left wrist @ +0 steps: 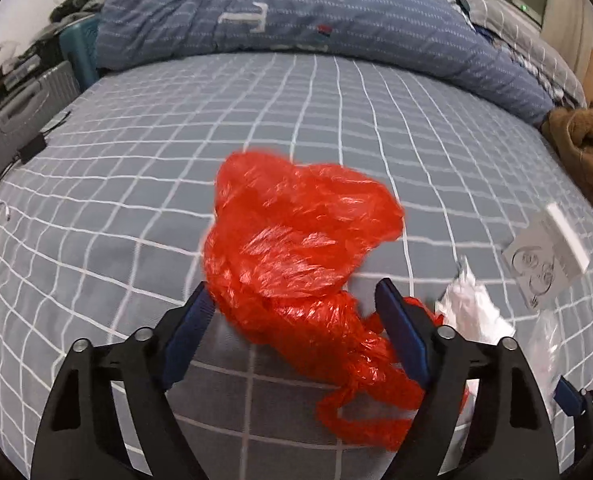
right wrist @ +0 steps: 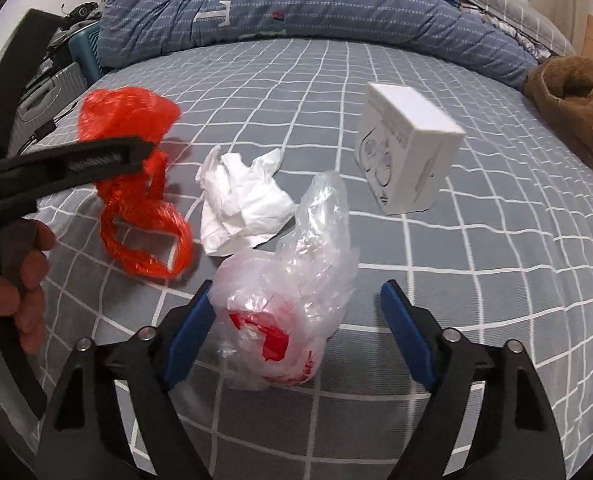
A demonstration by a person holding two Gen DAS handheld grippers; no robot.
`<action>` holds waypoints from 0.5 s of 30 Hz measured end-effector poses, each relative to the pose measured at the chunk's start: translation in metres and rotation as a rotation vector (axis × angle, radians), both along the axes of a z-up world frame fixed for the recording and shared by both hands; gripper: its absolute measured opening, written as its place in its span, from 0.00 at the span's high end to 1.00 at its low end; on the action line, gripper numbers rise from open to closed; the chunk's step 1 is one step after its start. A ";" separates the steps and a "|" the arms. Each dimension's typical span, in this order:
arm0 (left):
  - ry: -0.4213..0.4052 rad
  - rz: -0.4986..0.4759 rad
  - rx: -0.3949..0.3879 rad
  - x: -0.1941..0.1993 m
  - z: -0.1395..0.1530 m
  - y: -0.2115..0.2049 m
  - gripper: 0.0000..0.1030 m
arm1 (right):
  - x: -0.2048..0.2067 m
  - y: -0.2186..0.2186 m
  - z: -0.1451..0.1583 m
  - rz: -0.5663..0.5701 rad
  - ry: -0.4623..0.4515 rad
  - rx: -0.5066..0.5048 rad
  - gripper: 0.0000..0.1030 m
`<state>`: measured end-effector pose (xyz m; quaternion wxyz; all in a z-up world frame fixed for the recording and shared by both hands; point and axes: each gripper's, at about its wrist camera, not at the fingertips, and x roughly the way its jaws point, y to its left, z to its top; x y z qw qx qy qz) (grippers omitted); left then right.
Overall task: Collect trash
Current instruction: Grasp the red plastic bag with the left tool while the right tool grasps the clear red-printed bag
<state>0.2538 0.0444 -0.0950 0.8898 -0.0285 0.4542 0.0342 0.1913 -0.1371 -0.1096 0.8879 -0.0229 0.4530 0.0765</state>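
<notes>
Bed, grid sheet: lying straight ahead of left claw, red bag, bulk between parted pads; sitting inside right claw, likewise parted, clear bag.

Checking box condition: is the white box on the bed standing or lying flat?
Standing. The white box rests on one narrow end on the bed, slightly tilted.

A bed in a grey sheet with white grid lines filled the space ahead of the fingers. Beyond it lay a rumpled blue quilt; a grey suitcase stood far left.
</notes>
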 end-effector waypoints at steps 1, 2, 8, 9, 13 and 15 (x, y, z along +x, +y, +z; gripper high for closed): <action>0.007 -0.006 0.006 0.000 -0.002 -0.002 0.30 | 0.000 0.000 -0.001 0.003 0.003 0.003 0.33; 0.011 -0.010 0.013 0.000 -0.005 -0.004 0.31 | 0.001 0.001 -0.001 0.011 0.011 0.010 0.37; 0.022 -0.026 -0.002 -0.001 -0.012 -0.006 0.54 | -0.001 0.000 0.000 0.028 0.016 0.026 0.47; 0.020 -0.026 -0.002 -0.002 -0.012 -0.007 0.55 | -0.001 -0.002 0.000 0.027 0.017 0.030 0.48; 0.010 -0.014 -0.003 -0.004 -0.009 -0.007 0.57 | -0.003 -0.004 0.003 0.025 0.011 0.035 0.49; 0.003 -0.016 -0.003 -0.009 -0.006 -0.010 0.57 | -0.002 -0.008 0.006 0.013 0.003 0.038 0.49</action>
